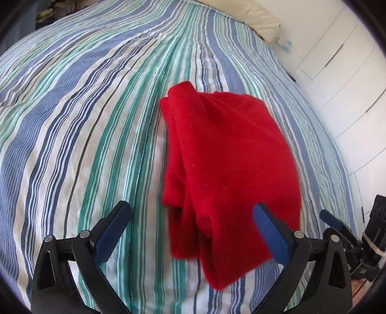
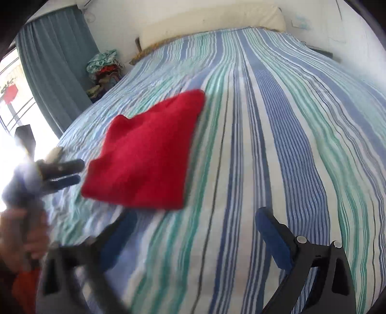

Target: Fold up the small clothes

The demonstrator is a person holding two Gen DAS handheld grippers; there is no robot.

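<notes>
A small red garment (image 1: pixel 224 157) lies folded on the striped bedspread (image 1: pixel 96 108). It also shows in the right wrist view (image 2: pixel 147 154), left of centre. My left gripper (image 1: pixel 193 224) is open and empty, its jaws wide apart over the garment's near edge. My right gripper (image 2: pixel 195 229) is open and empty, over bare bedspread (image 2: pixel 277 120) to the right of the garment. The left gripper also shows in the right wrist view (image 2: pixel 70 172), just left of the garment. The right gripper's fingers (image 1: pixel 330 217) show at the right edge of the left wrist view.
A pillow (image 2: pixel 212 21) lies along the head of the bed. A pile of clothes (image 2: pixel 103 70) sits by the grey curtain (image 2: pixel 55 62) at the bed's far left. White wardrobe doors (image 1: pixel 342 60) stand to the right of the bed.
</notes>
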